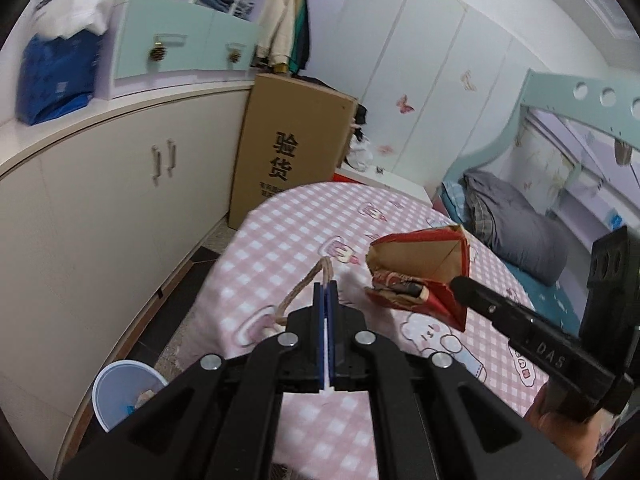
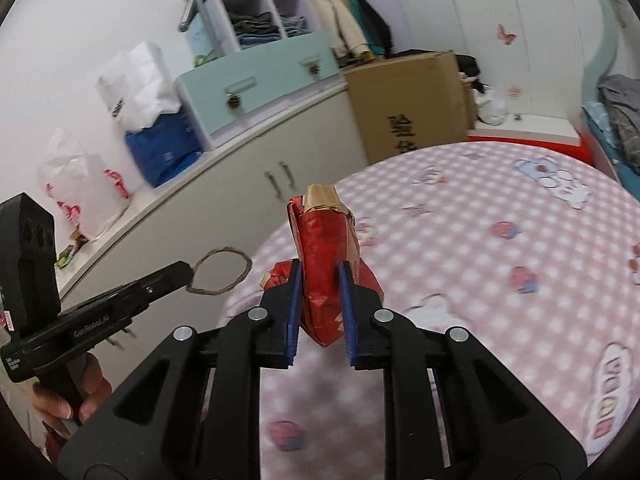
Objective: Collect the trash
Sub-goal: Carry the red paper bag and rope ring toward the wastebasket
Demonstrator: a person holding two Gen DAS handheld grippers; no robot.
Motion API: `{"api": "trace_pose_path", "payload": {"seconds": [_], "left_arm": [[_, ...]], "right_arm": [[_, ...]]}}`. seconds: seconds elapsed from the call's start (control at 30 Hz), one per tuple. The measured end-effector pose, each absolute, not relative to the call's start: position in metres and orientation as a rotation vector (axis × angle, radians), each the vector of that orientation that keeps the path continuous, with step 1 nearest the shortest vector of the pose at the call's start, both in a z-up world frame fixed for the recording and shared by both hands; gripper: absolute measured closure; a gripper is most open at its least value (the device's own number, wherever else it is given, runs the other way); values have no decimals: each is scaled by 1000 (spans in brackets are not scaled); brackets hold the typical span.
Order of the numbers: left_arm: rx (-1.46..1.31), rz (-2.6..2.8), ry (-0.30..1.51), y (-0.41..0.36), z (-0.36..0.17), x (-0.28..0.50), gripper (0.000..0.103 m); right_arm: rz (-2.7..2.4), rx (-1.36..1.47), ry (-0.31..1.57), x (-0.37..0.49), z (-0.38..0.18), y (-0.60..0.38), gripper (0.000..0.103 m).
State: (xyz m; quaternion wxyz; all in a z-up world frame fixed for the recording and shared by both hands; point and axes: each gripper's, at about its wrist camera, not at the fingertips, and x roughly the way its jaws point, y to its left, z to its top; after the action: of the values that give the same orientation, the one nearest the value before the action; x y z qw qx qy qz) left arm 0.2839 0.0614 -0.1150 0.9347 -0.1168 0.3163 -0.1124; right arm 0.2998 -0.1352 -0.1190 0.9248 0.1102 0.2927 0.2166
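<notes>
My right tool (image 2: 320, 280) grips the crumpled red paper bag (image 2: 326, 248), lifted above the bench (image 1: 304, 240); my left tool (image 1: 326, 292) pinches its twine handle (image 1: 308, 284). Next, I judge, both carry to the bin (image 1: 120, 392) beyond the bench's left edge.

left tool (image 1: 327, 300) pinched closed | right tool (image 2: 320, 280) clamped, seemingly tight

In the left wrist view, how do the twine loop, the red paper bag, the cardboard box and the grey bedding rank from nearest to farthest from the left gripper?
1. twine loop, pinched in the left gripper.
2. red paper bag, to the right on the table, held by the right gripper.
3. cardboard box, beyond the table, left of centre.
4. grey bedding, far right; its order with the box is too close to call.
</notes>
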Motion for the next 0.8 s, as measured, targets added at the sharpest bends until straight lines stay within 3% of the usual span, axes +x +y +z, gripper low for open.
{"api": "trace_pose_path", "payload": {"seconds": [0.8], "left_arm": [[-345,46,617,199,-134,239,102]], "right_arm": [[707,127,651,282,-122,44,85]]}}
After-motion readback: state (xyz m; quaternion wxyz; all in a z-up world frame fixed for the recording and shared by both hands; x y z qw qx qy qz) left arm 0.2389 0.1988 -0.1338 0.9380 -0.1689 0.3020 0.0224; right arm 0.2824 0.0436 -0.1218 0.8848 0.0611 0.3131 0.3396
